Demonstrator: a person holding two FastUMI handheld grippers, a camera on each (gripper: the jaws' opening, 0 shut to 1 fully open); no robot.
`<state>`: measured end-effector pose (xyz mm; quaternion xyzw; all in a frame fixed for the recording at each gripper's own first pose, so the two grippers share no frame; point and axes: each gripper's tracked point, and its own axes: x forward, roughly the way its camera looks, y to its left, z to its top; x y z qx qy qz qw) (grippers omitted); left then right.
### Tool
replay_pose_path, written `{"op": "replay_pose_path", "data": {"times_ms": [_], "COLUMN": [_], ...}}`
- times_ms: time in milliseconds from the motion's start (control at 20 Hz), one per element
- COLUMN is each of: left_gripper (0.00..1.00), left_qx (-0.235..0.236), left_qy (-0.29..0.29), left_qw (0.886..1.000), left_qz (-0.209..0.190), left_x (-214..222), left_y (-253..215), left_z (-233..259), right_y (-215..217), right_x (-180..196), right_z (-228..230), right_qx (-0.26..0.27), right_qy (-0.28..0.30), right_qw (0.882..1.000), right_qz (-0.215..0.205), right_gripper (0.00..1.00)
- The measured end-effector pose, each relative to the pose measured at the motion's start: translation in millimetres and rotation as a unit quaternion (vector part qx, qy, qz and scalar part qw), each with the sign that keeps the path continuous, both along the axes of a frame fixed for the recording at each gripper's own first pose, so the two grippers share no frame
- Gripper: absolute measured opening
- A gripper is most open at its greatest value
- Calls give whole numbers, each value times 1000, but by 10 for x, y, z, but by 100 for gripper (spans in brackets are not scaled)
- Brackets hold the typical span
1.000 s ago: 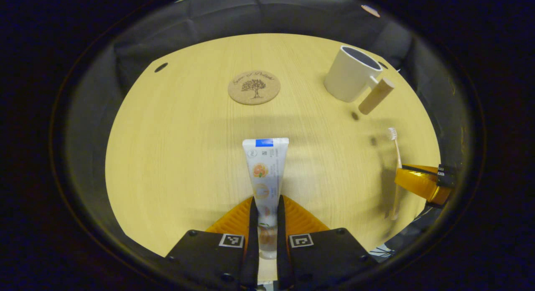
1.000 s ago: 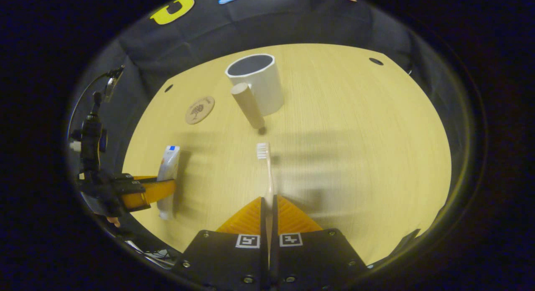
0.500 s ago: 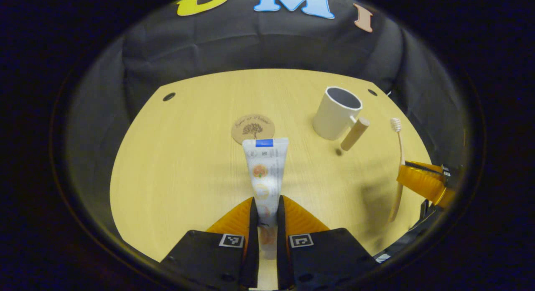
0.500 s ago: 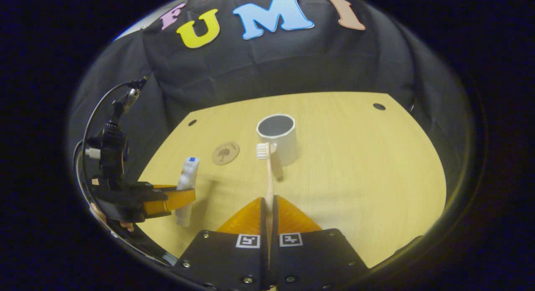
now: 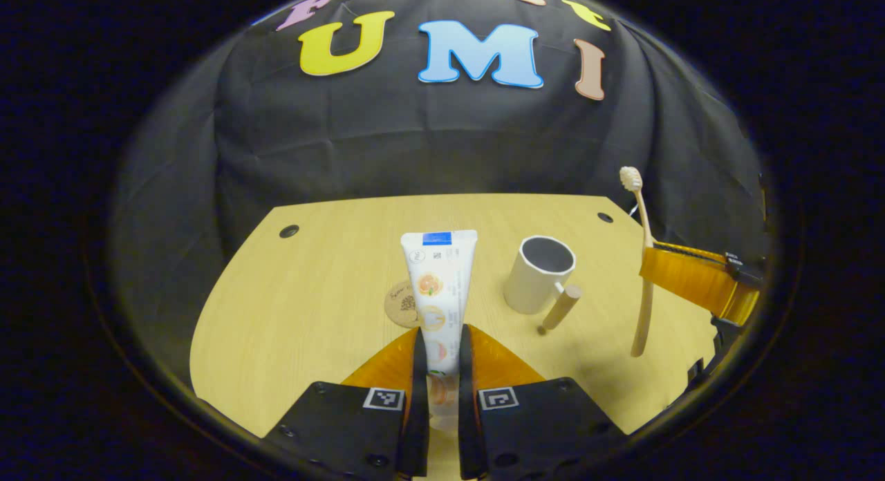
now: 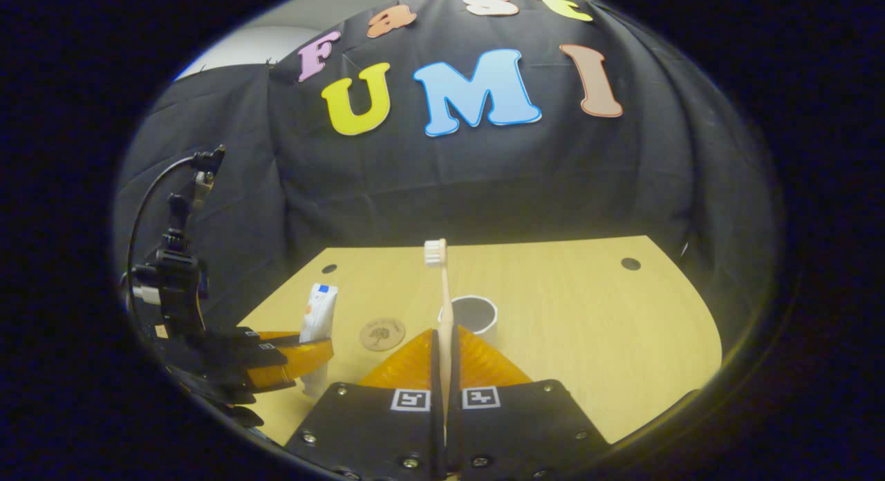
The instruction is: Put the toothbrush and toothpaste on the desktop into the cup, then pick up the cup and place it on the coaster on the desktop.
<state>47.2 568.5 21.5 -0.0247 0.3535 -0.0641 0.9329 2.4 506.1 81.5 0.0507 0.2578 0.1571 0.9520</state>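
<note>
Both items are off the desktop (image 5: 304,308) now, one in each tool. The left gripper (image 5: 439,356) pinches the toothpaste (image 5: 440,287) low on the tube, near its cap end, so the flat crimped end stands up. The right gripper (image 6: 442,350) is pressed together on the toothbrush (image 6: 442,294) at its handle, bristles pointing up.

The cup (image 5: 538,282) stands upright and looks empty toward the far right part of the desktop, its wooden handle facing the near edge. The coaster (image 5: 402,303) lies bare just to its left, apart from it.

I take this as the carry toward the cup. Next, each tool likely has to come above the rim, tip its item down into the opening and let go, one at a time so they do not crowd or knock the cup.
</note>
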Motion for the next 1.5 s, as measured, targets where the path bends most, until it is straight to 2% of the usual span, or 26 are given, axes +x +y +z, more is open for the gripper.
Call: {"op": "replay_pose_path", "data": {"times_ms": [50,100,150,300,350,400,600,900,950,1000,1250,1500], "left_gripper": [25,25,25,25,25,25,25,24,24,24,24,24], "left_qx": [-2,-3,-3,-4,-4,-3,-11,-21,-26,-30,-47,-47], "left_qy": [-13,-25,-38,-74,-83,-94,-131,-158,-159,-162,-196,-200], "left_qw": [1000,1000,999,997,996,996,991,987,987,986,979,978], "left_qz": [2,3,6,9,11,12,19,20,21,22,31,31], "left_x": [55,121,177,372,420,483,668,895,911,930,1043,1082], "left_y": [8,7,30,60,79,94,120,-4,-23,-31,-24,-42], "left_z": [48,100,138,270,315,388,529,629,631,647,796,838], "right_y": [4,16,22,48,55,70,118,145,139,125,130,190], "right_x": [54,108,168,380,448,522,779,1068,1116,1170,1382,1447], "right_z": [42,69,101,167,183,203,246,195,170,153,-36,-324], "right_qx": [0,0,0,-2,-2,0,22,43,41,39,35,19], "right_qy": [-10,-19,-30,-54,-61,-69,-90,-107,-111,-115,-118,-98], "right_qw": [1000,1000,1000,999,998,998,996,993,993,992,992,995], "right_qz": [-1,-2,-4,-6,-6,-6,-11,-18,-20,-23,-26,-10], "right_gripper": [2,6,3,2,5,2,2,2,6,2,2,3]}}
